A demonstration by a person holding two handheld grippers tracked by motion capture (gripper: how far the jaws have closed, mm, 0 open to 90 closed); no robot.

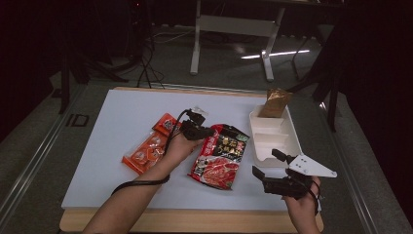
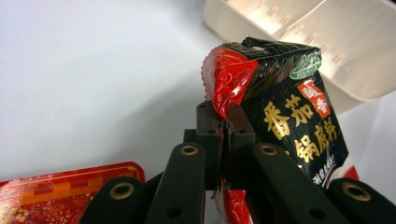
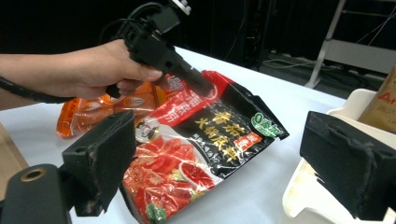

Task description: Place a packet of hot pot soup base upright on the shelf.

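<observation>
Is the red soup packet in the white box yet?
Not yet. Done: a brown packet already stands in the white tray. In hand: the left tool pinches a corner of the red and black packet, lifting that edge. Left: carrying it to the tray; the right tool waits open.

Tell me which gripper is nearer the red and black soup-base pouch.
Left. The left gripper is shut on the red and black pouch's upper corner. The right gripper hangs open off the pouch's right side, by the white tray, not touching it.
</observation>
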